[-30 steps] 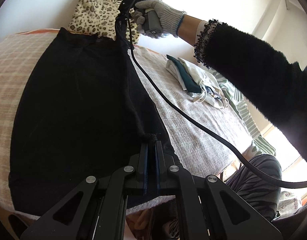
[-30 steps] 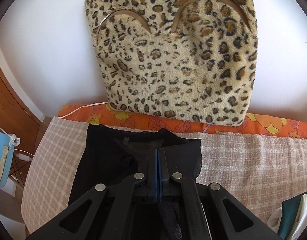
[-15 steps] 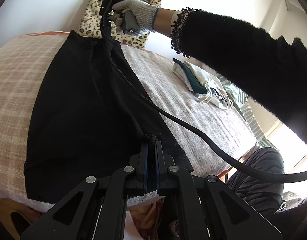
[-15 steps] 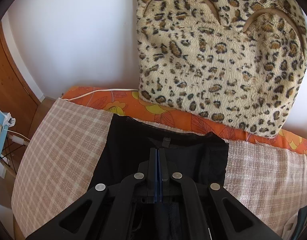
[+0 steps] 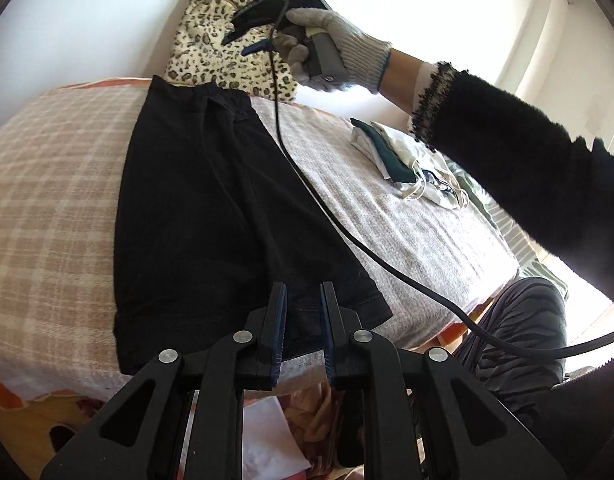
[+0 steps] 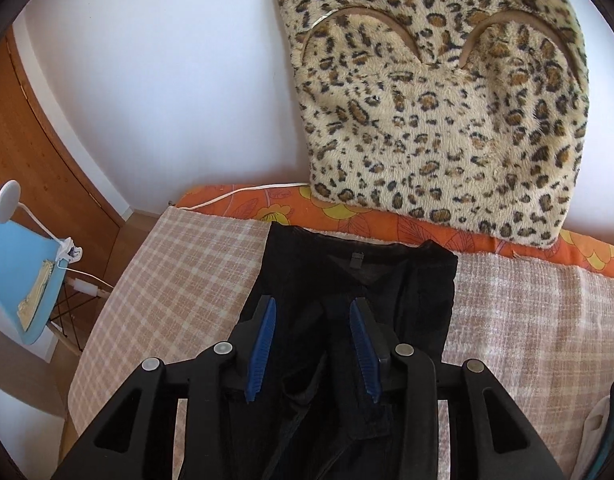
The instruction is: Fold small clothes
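Right wrist: checked blanket (image 6: pixel 179 280), white wall (image 6: pixel 167 80), leopard cushion (image 6: pixel 447 120)

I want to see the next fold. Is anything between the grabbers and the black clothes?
Nothing visible. The black clothes lie flat on the checked blanket, right under both grippers, left and right. Both have just been opening, fingers apart with nothing pinched. Only a black cable trails over the clothes' right edge.
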Available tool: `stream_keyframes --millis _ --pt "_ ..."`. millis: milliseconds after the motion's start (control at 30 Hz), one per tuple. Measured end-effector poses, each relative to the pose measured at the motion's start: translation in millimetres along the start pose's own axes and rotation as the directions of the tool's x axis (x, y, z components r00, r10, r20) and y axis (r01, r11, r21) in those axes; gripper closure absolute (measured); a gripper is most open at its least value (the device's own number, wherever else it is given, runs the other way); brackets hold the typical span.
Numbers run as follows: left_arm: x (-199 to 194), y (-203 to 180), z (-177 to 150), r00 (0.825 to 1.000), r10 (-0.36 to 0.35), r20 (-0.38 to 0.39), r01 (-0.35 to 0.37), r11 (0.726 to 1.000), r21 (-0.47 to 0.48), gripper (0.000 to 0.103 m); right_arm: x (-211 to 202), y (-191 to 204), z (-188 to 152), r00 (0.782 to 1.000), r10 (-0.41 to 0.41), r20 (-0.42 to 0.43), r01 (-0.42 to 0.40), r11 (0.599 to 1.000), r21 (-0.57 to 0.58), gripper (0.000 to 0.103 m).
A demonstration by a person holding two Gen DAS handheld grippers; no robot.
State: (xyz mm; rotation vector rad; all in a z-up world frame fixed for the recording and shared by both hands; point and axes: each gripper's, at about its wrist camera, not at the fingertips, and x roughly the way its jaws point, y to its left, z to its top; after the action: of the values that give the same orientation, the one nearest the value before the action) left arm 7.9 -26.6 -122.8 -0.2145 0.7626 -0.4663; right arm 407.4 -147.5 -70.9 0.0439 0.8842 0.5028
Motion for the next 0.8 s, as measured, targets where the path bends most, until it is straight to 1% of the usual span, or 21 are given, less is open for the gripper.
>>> stream_keyframes --millis 33,133,200,300,367,433,500,533,567,633,700,800 --pt "-5.5 3.8 0.6 1.000 0.020 -0.003 -0.020 1.000 0.015 0.088 -11.4 -2.8 -12.1 1.000 0.017 0.003 -0.017 1.000 0.005 0.063" --pt "-16.6 21.8 1.1 0.995 0.101 -0.012 -0.100 0.994 0.032 0.078 -39.2 -4.2 -55.5 0.998 0.060 -0.015 -0.060 0.998 -0.006 0.063" --pt "-17.8 36.2 0.0 0.990 0.140 -0.036 -0.139 0.990 0.004 0.077 -47.7 -1.9 -80.5 0.996 0.081 -0.047 -0.082 0.996 -0.021 0.063" --pt "-12.5 49.0 -6.1 0.980 0.184 -0.074 -0.186 0.982 -0.033 0.077 -47.6 7.0 -106.4 0.990 0.097 -0.099 -0.103 0.993 -0.051 0.063" --pt "-9.4 52.1 -9.9 0.977 0.197 -0.083 -0.202 0.978 -0.052 0.077 -42.0 18.0 -119.6 0.984 0.104 -0.141 -0.117 0.990 -0.084 0.063" --pt "-8.9 53.5 -12.6 0.977 0.196 -0.087 -0.203 0.976 -0.074 0.077 -33.4 29.5 -130.6 0.976 0.114 -0.186 -0.135 0.985 -0.105 0.063" --pt "-10.8 52.9 -15.0 0.969 0.232 -0.084 -0.237 0.969 -0.063 0.077 -25.3 42.2 -141.9 0.968 0.112 -0.223 -0.144 0.981 -0.132 0.063" --pt "-15.0 52.8 -16.7 0.965 0.252 -0.069 -0.257 0.964 -0.062 0.077 -20.9 48.5 -145.8 0.966 0.101 -0.236 -0.140 0.978 -0.154 0.063" --pt "-19.0 54.5 -17.2 0.965 0.258 -0.052 -0.261 0.962 -0.073 0.077 -17.9 54.9 -148.0 0.965 0.091 -0.245 -0.137 0.975 -0.176 0.063" --pt "-22.6 60.4 -17.6 0.967 0.249 -0.050 -0.253 0.962 -0.106 0.077 -16.2 64.7 -146.6 0.966 0.084 -0.244 -0.137 0.969 -0.206 0.063" --pt "-18.3 64.3 -18.4 0.968 0.239 -0.071 -0.246 0.963 -0.110 0.077 -15.4 71.8 -136.9 0.971 0.078 -0.228 -0.131 0.965 -0.227 0.063" --pt "-11.0 64.5 -21.9 0.971 0.222 -0.087 -0.230 0.968 -0.099 0.077 -9.6 78.9 -113.4 0.979 0.066 -0.192 -0.111 0.966 -0.233 0.063"
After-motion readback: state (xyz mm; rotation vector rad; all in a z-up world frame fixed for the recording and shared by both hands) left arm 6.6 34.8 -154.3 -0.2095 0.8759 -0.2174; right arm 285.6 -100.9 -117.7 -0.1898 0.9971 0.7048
